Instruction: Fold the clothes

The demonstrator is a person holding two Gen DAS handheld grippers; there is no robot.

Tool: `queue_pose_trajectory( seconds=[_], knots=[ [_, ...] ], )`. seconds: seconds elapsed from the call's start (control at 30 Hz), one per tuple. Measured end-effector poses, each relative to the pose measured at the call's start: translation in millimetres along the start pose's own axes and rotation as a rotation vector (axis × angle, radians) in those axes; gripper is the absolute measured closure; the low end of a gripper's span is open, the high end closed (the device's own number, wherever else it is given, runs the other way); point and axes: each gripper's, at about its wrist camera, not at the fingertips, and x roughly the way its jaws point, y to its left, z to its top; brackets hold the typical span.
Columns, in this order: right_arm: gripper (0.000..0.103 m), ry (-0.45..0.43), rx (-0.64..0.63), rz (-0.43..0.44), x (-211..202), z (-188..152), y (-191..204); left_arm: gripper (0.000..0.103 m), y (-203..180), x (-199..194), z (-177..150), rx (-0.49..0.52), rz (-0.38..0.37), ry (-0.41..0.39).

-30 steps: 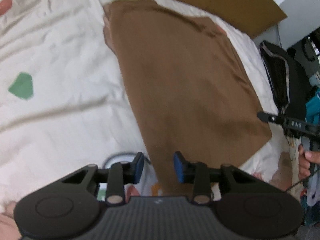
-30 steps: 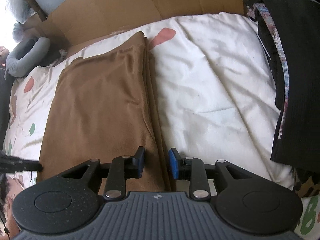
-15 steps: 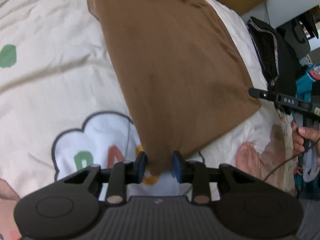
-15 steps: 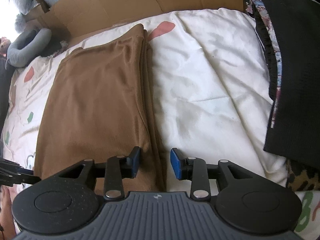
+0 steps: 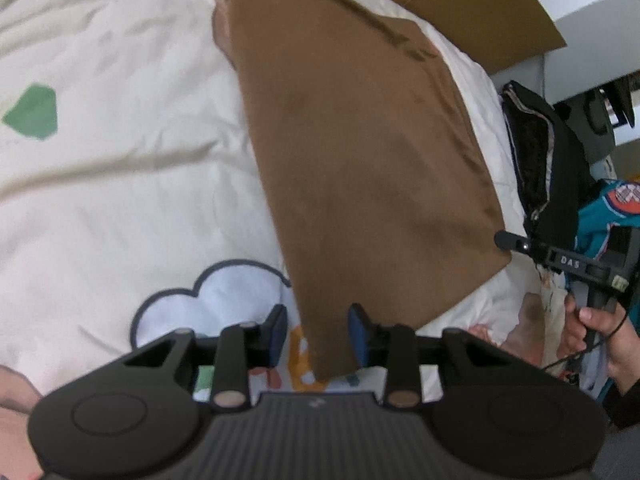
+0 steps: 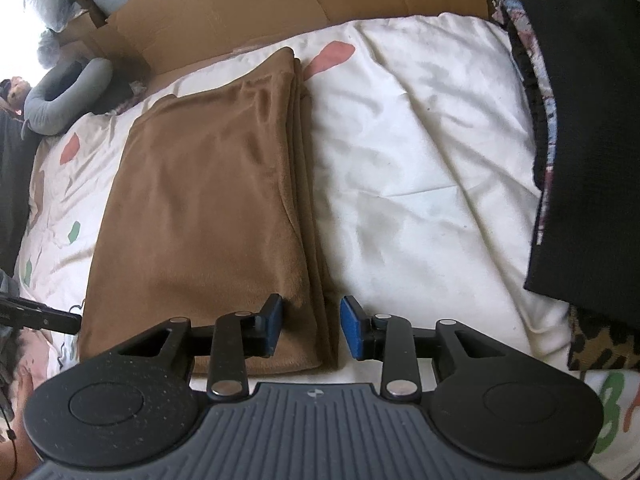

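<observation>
A bed covered by a white duvet point(image 6: 420, 184) with coloured patches and a cloud print fills both views. A folded brown garment point(image 6: 208, 200) lies flat on it, left of centre in the right wrist frame. A black garment point(image 6: 588, 140) rests along the right edge, and a grey neck pillow point(image 6: 60, 96) sits at the upper left.

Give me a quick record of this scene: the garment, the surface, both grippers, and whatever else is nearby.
garment: brown cloth, folded flat, layered edges on its right side
surface: white printed bedsheet
left gripper: open, jaws either side of the cloth's near corner
right gripper: open, straddling the cloth's near right edge
nearby: black garment at right; cardboard behind
</observation>
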Motion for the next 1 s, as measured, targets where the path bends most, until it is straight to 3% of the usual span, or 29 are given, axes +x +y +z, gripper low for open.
queue_pose_trajectory(
  seconds=[0.43,0.5,0.57,0.63,0.7,0.8,1.0],
  knots=[
    [0.057,0.061,0.034,0.045,23,3,-9,0.065,11,18,-8,-0.109,-0.121,-0.011],
    [0.058,0.066,0.038,0.055,24,4,-10,0.064,17,19,-9,-0.148,-0.150,-0.022],
    [0.071,0.071,0.042,0.064,25,5,-11,0.065,23,19,-10,-0.184,-0.179,-0.033],
    [0.075,0.076,0.046,0.074,25,6,-12,0.065,27,19,-13,-0.197,-0.196,-0.040],
    [0.075,0.081,0.050,0.083,26,7,-13,0.065,30,20,-14,-0.211,-0.211,-0.043],
    [0.067,0.087,0.074,0.106,28,8,-17,0.063,31,21,-15,-0.220,-0.222,-0.048],
    [0.068,0.099,0.138,0.158,33,9,-31,0.059,27,25,-14,-0.224,-0.230,-0.060]
  ],
)
